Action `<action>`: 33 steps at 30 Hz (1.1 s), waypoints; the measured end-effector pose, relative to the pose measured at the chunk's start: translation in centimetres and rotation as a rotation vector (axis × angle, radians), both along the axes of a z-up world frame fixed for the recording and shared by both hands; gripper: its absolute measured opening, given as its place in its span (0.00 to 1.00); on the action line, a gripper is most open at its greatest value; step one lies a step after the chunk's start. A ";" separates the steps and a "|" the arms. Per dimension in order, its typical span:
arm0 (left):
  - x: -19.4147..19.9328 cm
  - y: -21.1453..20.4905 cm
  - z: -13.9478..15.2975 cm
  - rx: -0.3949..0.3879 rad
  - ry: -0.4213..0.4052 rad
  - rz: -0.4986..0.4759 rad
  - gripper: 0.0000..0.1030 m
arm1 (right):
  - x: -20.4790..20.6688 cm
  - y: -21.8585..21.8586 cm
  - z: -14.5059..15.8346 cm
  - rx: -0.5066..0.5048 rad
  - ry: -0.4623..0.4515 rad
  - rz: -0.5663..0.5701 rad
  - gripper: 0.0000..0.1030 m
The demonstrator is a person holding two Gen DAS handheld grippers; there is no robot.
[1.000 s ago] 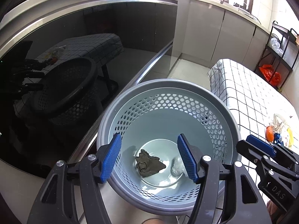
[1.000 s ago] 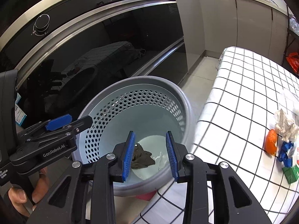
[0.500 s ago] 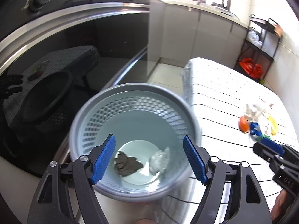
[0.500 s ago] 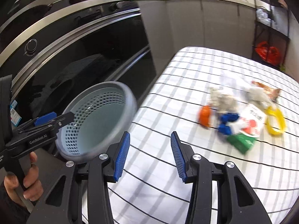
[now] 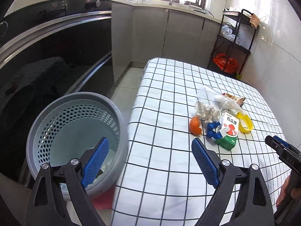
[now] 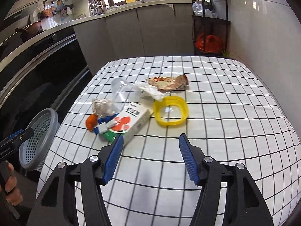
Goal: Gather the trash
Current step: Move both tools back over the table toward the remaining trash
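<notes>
A grey perforated waste basket point(image 5: 47, 118) stands on the floor left of the checked table point(image 5: 169, 160); it also shows in the right wrist view point(image 6: 35, 131). Trash lies in a heap on the table: a green-and-white carton point(image 6: 129, 122), an orange scrap point(image 6: 91, 121), blue pieces point(image 6: 103, 121), crumpled foil point(image 6: 102, 106), a clear cup point(image 6: 122, 92), white tissue point(image 6: 150, 91), a yellow lid ring point(image 6: 170, 111) and a snack wrapper point(image 6: 167, 82). My left gripper point(image 5: 150, 160) is open and empty over the table's left edge. My right gripper point(image 6: 151, 159) is open and empty just before the carton.
A black oven front point(image 5: 56, 56) stands behind the basket. Grey cabinets point(image 6: 141, 28) run along the back. A black shelf rack with an orange bag point(image 6: 207, 41) stands in the far right corner. A white tiled wall point(image 6: 263, 37) bounds the right side.
Both grippers have swung right, from above the basket to over the table. The right gripper's jaws have opened wider. Dropped trash stays in the basket.
</notes>
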State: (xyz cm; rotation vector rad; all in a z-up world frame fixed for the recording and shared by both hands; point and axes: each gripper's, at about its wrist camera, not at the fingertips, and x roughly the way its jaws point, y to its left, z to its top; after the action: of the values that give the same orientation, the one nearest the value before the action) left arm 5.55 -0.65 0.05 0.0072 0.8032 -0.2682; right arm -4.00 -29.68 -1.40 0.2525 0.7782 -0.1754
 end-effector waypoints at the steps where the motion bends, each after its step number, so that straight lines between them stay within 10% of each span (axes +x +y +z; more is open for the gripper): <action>1: 0.1 -0.9 -0.2 0.003 0.004 -0.006 0.85 | -0.2 -0.7 -0.3 0.001 0.005 -0.009 0.58; 33: 5.2 -10.1 -2.8 0.085 0.012 -0.053 0.88 | 7.8 -5.4 -5.4 0.067 0.087 0.070 0.78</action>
State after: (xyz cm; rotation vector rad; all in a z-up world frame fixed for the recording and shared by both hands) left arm 10.79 -10.78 -2.78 0.1067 0.8271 -0.2846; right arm 3.80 -35.04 -6.77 0.2822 0.8791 -0.0952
